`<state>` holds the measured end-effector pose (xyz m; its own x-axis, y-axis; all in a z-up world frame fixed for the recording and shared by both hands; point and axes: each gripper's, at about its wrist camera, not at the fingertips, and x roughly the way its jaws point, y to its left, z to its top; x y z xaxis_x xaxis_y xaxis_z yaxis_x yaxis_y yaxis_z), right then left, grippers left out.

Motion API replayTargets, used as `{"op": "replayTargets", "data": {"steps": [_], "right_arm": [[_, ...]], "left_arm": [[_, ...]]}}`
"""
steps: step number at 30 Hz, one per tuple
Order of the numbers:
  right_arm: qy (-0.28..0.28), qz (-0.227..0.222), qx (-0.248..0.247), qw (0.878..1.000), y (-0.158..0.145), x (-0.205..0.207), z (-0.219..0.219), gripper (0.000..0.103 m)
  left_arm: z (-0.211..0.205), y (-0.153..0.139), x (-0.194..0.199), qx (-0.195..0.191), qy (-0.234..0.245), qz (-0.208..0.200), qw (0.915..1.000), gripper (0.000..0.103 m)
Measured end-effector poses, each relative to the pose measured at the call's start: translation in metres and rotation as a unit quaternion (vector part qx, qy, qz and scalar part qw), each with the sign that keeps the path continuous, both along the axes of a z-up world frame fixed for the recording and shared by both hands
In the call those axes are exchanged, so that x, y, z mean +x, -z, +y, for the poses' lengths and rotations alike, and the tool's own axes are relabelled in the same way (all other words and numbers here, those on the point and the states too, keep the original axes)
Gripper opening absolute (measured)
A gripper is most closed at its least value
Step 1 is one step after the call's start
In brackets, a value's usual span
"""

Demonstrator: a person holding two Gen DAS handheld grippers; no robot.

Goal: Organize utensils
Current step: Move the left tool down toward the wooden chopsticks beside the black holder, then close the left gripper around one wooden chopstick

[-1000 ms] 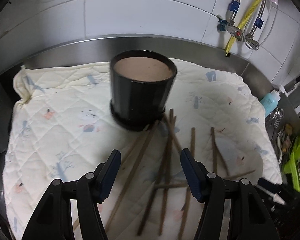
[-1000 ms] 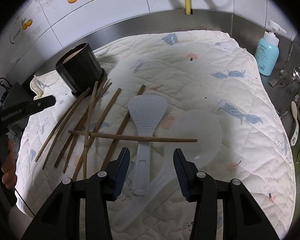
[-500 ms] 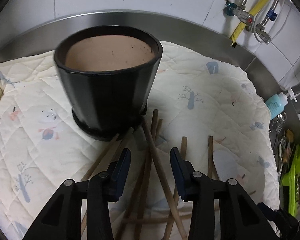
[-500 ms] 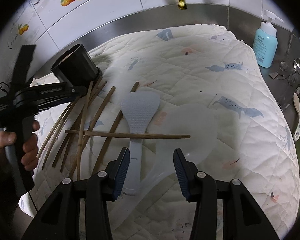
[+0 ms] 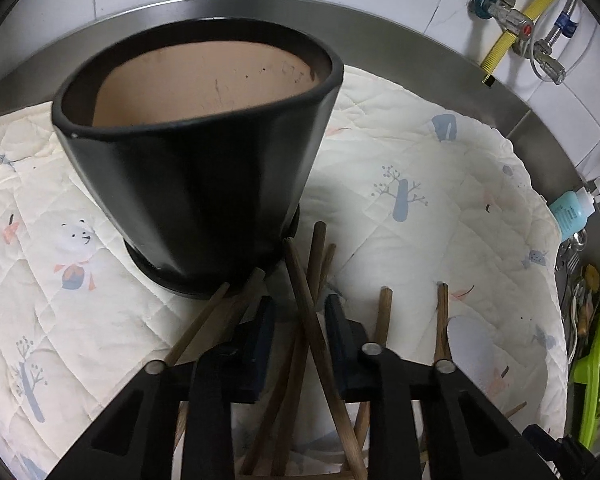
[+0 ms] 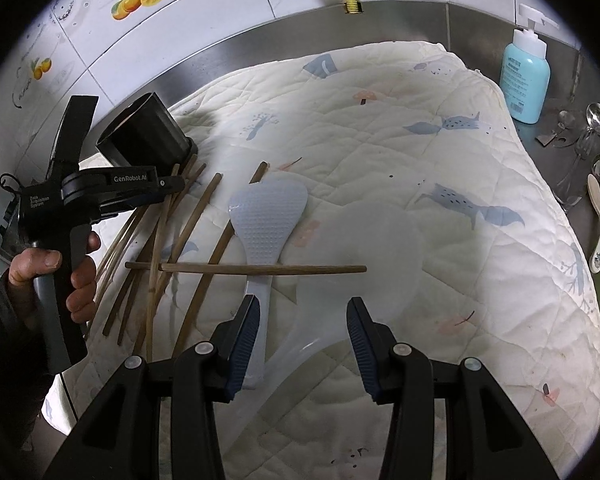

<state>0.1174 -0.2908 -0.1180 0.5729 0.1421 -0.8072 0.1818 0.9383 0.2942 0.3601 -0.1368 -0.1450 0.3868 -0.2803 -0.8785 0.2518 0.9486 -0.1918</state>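
A black pot [image 5: 204, 184] with a terracotta inside stands on the quilted cloth [image 5: 400, 152]. Several brown chopsticks [image 5: 300, 280] lie fanned out at its base. My left gripper [image 5: 300, 308] is low over them, its jaws closing. One or two sticks run between the pads, with a small gap still showing. In the right wrist view the left gripper [image 6: 176, 186] is beside the pot [image 6: 144, 136]. My right gripper [image 6: 302, 320] hovers open over the handles of a white rice paddle [image 6: 266, 216] and a translucent paddle [image 6: 380, 248]. One chopstick [image 6: 260, 269] lies across them.
A hand [image 6: 40, 264] holds the left gripper's grip. A blue soap bottle [image 6: 525, 76] stands at the back right corner. Spoons [image 6: 598, 236] lie on the steel counter to the right, and a green rack [image 5: 596, 368] stands there too. A steel rim and tiled wall close the back.
My left gripper has come down and forward to the foot of the pot, and its jaws have narrowed around the chopsticks. The right gripper has stayed put.
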Motion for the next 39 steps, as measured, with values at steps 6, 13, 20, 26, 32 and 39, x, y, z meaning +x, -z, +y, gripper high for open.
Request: {"op": "replayTargets", "data": {"steps": [6,13,20,26,32,39], "right_arm": [[0.001,0.002,0.0,1.0,0.001,0.001,0.0,0.05],[-0.004,0.004,-0.005,1.0,0.002,0.004,0.002,0.05],[-0.052,-0.001,-0.031,0.998,-0.006,0.012,0.014,0.05],[-0.127,-0.01,-0.054,0.99,-0.013,0.029,0.032,0.05],[-0.164,0.003,-0.033,0.986,-0.01,0.04,0.046,0.05],[-0.17,0.012,-0.042,0.985,-0.004,0.035,0.052,0.05]], "left_arm": [[-0.003,0.001,0.0,-0.004,0.011,-0.008,0.9999,0.009],[0.004,-0.01,-0.008,-0.014,0.017,-0.025,0.9994,0.008],[0.017,-0.035,-0.021,-0.047,0.021,-0.034,0.9981,0.008],[0.031,-0.057,-0.032,-0.063,0.022,-0.051,0.9965,0.008],[0.038,-0.057,-0.033,-0.066,0.018,-0.053,0.9963,0.008],[0.041,-0.056,-0.033,-0.075,0.022,-0.05,0.9957,0.008]]}}
